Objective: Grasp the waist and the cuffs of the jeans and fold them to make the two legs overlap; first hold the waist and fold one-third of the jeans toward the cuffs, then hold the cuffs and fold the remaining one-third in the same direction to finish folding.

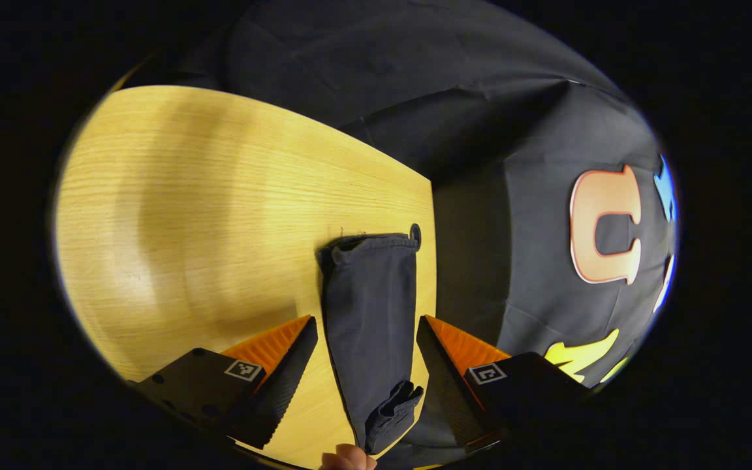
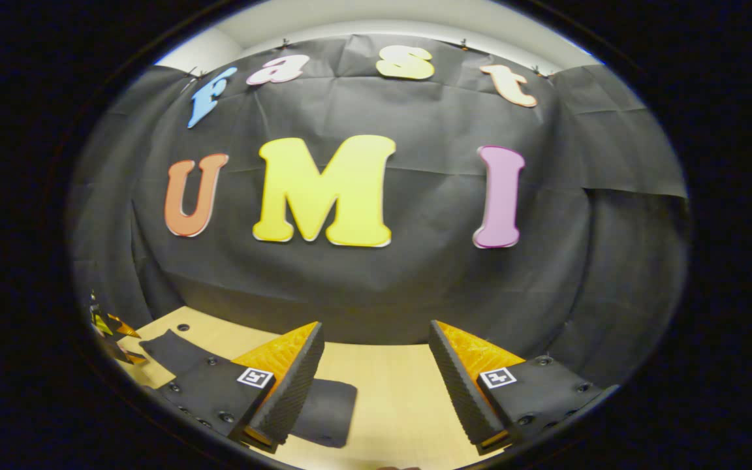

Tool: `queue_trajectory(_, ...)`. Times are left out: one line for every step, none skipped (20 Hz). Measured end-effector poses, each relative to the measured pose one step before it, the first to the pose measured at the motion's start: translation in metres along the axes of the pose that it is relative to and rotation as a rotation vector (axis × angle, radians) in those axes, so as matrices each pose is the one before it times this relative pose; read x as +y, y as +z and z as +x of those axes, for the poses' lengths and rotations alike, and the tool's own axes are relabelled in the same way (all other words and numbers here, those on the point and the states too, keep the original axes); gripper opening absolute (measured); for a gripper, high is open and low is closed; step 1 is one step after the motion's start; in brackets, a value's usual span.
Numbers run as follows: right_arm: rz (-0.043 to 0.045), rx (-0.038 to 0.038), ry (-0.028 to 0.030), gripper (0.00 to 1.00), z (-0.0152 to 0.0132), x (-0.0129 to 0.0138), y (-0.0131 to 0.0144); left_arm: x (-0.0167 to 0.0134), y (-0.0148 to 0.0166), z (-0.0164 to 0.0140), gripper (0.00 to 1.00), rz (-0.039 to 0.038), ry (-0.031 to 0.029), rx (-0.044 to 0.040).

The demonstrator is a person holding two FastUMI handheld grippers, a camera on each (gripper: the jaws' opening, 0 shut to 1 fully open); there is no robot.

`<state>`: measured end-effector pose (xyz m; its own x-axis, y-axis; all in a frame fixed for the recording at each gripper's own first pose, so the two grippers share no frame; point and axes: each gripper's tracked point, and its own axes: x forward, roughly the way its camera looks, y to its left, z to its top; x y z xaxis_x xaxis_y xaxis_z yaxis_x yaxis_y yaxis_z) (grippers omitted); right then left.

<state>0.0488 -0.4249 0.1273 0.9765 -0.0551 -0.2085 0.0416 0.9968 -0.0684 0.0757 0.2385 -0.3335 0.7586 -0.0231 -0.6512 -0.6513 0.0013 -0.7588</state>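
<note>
Dark jeans point(image 1: 369, 294) lie as a long narrow strip on the wooden table point(image 1: 206, 215), close to its right edge in the left gripper view. The far end point(image 1: 371, 243) lies flat; the near end point(image 1: 392, 408) is bunched up. My left gripper point(image 1: 366, 385) is open, one finger on each side of the strip, neither visibly pressing on it. In the right gripper view my right gripper point(image 2: 376, 391) is open above bare table point(image 2: 389, 391), nothing between its fingers. Dark jeans cloth point(image 2: 330, 408) shows behind its left finger, more point(image 2: 170, 349) farther left.
A fingertip point(image 1: 346, 460) of the person shows at the bottom of the left gripper view. The table ends just right of the jeans, at the black cloth wall point(image 1: 513, 261). A small round hole point(image 2: 183, 327) sits in the tabletop. The left gripper point(image 2: 111, 336) shows at the far left.
</note>
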Motion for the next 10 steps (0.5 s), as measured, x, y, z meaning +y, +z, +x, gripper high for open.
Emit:
queue_trajectory(0.00685,-0.00344,-0.02847,0.99,-0.00312,-0.01609,0.00389,0.00352,0.00374,0.00532,0.99,-0.00364,0.00691,-0.00875)
queue_trajectory(0.00465,-0.00256,-0.02146,0.99,-0.00472,-0.01053,0.00281,0.00249,0.00269,0.00559,0.99,-0.00054,0.00593,-0.00913)
queue_trajectory(-0.0007,-0.00116,-0.01781,0.99,-0.00237,-0.00927,0.00324,0.00123,0.00311,0.00377,0.98,-0.00535,0.00496,-0.00419)
queue_trajectory(-0.00657,0.00273,-0.01458,0.98,-0.0017,-0.00737,-0.00029,-0.00232,0.00079,0.00335,0.99,-0.01663,-0.01449,0.0025)
queue_trajectory(-0.00722,0.00361,-0.01285,0.99,0.00025,-0.00206,0.00013,-0.00484,-0.00006,0.00292,0.99,-0.01022,-0.00727,0.00062)
queue_trajectory(0.00038,0.00582,-0.00697,0.99,-0.00007,-0.00378,-0.001,-0.00275,0.00161,0.00549,0.99,-0.0031,-0.0101,-0.0058)
queue_trajectory(0.00467,0.00902,-0.00571,0.99,-0.00133,-0.00528,-0.00211,-0.00123,0.00112,0.00258,0.99,-0.00033,-0.00615,-0.00282)
queue_trajectory(0.00251,0.00883,-0.00469,0.99,-0.00139,-0.00489,-0.00383,-0.00263,-0.0002,0.00396,0.99,-0.00361,-0.00624,-0.00001)
queue_trajectory(-0.00029,0.0085,-0.00416,0.98,-0.00142,-0.00274,-0.00186,-0.0033,0.0007,0.00416,0.98,-0.0065,-0.01034,0.00115)
queue_trajectory(-0.0004,0.00665,-0.00089,0.99,0.00046,-0.00088,-0.00249,-0.00204,0.00296,0.00334,0.99,-0.00965,-0.01493,-0.00143)
